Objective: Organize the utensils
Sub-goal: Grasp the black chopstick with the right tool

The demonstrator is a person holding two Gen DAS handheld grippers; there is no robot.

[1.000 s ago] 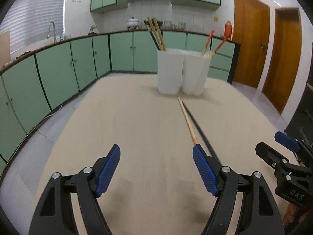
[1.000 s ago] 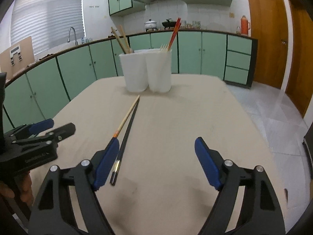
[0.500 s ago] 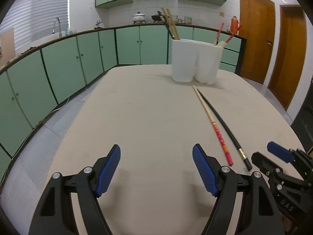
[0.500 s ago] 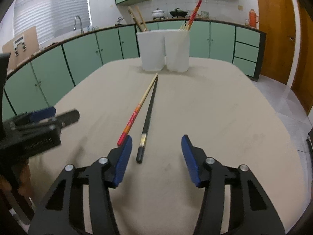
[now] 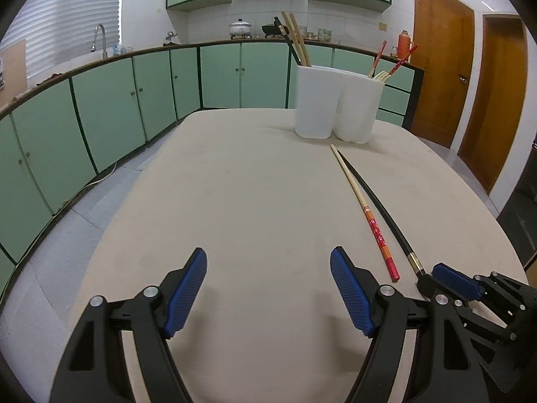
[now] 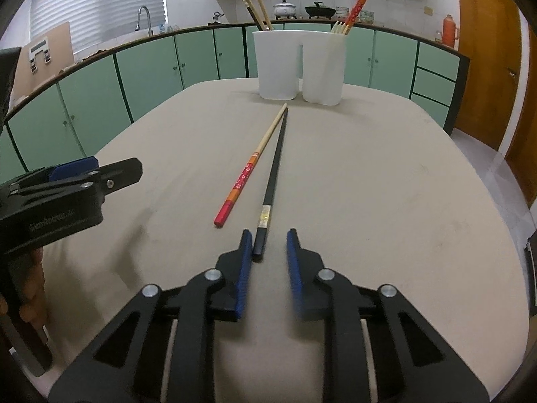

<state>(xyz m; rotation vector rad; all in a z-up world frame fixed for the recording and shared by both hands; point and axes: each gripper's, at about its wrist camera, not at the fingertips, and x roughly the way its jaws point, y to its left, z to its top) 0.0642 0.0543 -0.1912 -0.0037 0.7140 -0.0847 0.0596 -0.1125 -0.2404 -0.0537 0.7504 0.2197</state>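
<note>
- right tool point(image 6: 266, 247) is closing, and the black chopstick point(image 6: 273, 174) has its butt end between the pads, tucked against the left pad; can't see both pressing yet
- red-handled chopstick point(image 6: 246, 174) lies on the desk point(image 6: 386, 184) just left of that tool's tip, beside the black one
- left tool point(image 5: 268, 282) is wide open with nothing in it
- white holder point(image 6: 298, 63) sits straight ahead, far end
</note>
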